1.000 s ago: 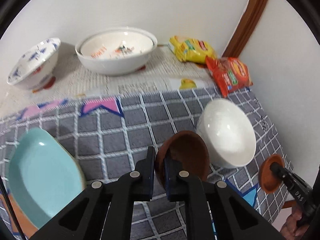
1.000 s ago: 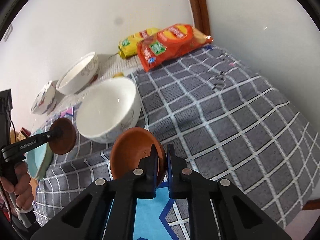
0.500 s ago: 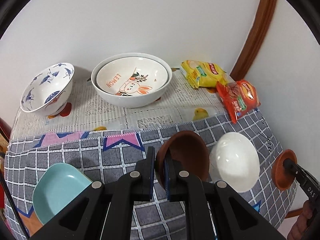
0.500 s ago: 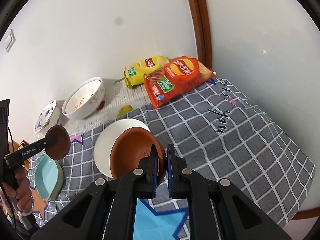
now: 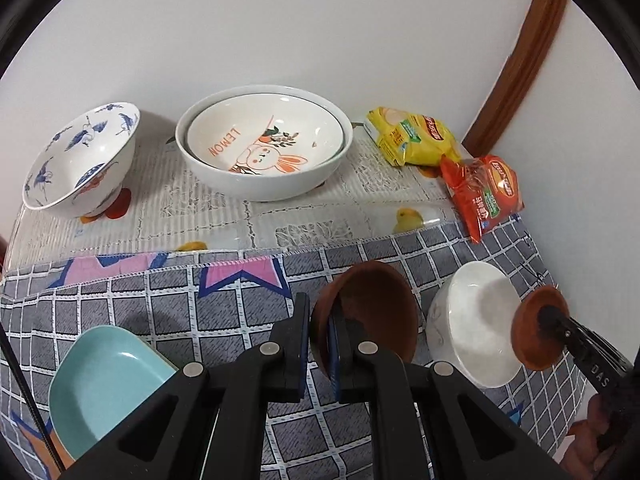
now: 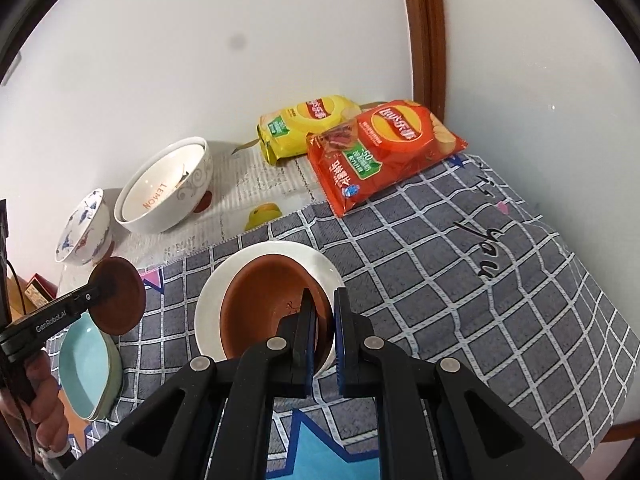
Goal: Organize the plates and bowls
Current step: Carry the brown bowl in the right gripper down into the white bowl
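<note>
**Two grippers, each clamped on a small brown bowl, above a cloth-covered table**

At far left of the table (image 5: 168, 308), near the front edge, sits a light blue dish (image 5: 104, 384). Behind it, by the wall, a blue-patterned bowl (image 5: 80, 160) stands beside a large white bowl (image 5: 264, 148) that holds a plate printed with a rabbit. The left gripper (image 5: 320, 340) has its jaws closed on the rim of a brown bowl (image 5: 372, 312), which is tilted on edge just ahead of its fingers. To the right, a plain white bowl (image 5: 476, 328) rests on the grey checked cloth. The right gripper (image 6: 324, 328) pinches the near rim of a second brown bowl (image 6: 264, 308), which in the right wrist view overlaps the white bowl; whether they touch is unclear. Yellow (image 5: 412, 136) and red (image 5: 484, 196) snack bags lie in the back right corner.
</note>
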`<state>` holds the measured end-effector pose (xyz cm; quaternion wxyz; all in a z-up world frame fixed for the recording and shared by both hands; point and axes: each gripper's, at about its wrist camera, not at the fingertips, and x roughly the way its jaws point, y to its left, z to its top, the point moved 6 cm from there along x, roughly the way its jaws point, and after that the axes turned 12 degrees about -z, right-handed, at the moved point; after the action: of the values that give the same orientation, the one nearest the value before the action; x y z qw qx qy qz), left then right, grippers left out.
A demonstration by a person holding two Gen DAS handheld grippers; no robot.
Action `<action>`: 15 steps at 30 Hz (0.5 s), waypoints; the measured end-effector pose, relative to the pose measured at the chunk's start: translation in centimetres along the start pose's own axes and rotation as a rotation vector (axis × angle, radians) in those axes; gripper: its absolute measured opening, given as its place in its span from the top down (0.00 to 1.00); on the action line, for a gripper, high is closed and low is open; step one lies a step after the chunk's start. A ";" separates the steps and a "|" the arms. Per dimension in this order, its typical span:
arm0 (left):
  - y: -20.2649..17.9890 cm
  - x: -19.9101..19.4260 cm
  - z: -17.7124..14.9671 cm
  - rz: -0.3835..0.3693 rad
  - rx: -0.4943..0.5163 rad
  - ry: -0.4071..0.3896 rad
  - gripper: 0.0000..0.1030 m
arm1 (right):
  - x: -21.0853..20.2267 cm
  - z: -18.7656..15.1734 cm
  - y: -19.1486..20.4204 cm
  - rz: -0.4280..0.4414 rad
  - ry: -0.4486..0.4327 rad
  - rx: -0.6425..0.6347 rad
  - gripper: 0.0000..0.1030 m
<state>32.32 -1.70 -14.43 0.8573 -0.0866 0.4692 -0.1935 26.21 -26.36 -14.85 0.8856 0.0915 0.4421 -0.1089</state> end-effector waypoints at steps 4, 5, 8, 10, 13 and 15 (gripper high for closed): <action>0.1 0.0 0.1 0.014 0.000 -0.005 0.92 | 0.9 0.1 0.5 -0.005 0.007 -0.010 0.92; 0.3 0.0 0.2 0.019 -0.006 -0.006 0.92 | 1.1 0.1 0.6 -0.012 0.007 -0.013 0.92; 1.1 -0.2 0.4 0.027 -0.022 -0.011 0.92 | 1.7 -0.1 1.1 -0.009 0.016 -0.018 0.92; 1.5 -0.2 0.4 0.029 -0.034 -0.012 0.92 | 2.2 -0.3 1.4 -0.014 0.027 -0.025 0.92; 2.0 -0.1 0.5 0.033 -0.045 -0.007 0.92 | 3.1 -0.5 1.9 -0.031 0.035 -0.035 0.92; 2.1 -0.1 0.4 0.036 -0.049 -0.006 0.92 | 3.6 -0.8 2.2 -0.024 0.048 -0.039 0.92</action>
<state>33.19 0.25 -14.84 0.8597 -0.0998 0.4727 -0.1660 28.32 -24.50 -18.04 0.8749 0.0715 0.4666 -0.1087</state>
